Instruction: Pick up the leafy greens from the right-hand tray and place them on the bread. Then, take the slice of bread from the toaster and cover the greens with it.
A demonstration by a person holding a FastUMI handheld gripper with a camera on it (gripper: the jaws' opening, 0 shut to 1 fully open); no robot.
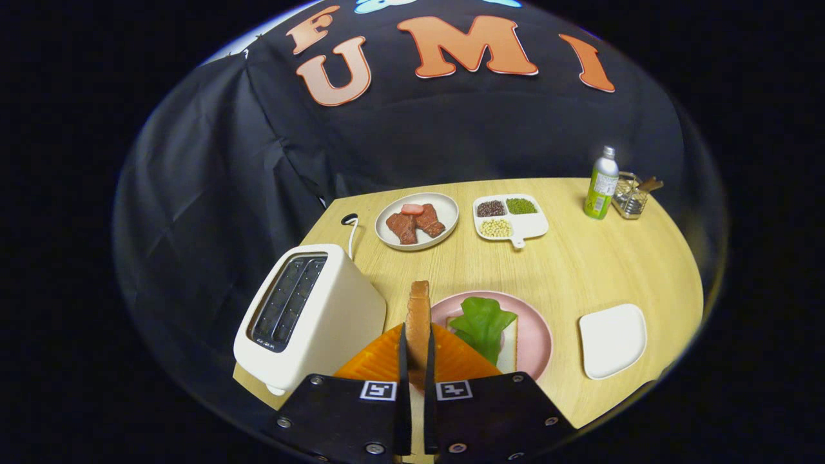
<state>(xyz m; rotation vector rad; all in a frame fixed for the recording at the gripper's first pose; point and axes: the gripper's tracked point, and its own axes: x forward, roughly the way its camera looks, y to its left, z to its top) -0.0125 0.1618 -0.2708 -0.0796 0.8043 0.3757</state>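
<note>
My gripper is shut on a slice of bread, held upright on edge between the two fingers, above the table. Just ahead and to the right lies a pink plate with another bread slice on it, and the leafy greens lie on top of that slice. The white toaster stands to the left of my fingers, its two slots showing nothing inside. The white tray to the right of the pink plate is bare.
A plate of meat pieces and a divided dish of beans and seeds sit at the back of the wooden table. A green bottle and a wire holder stand at the back right.
</note>
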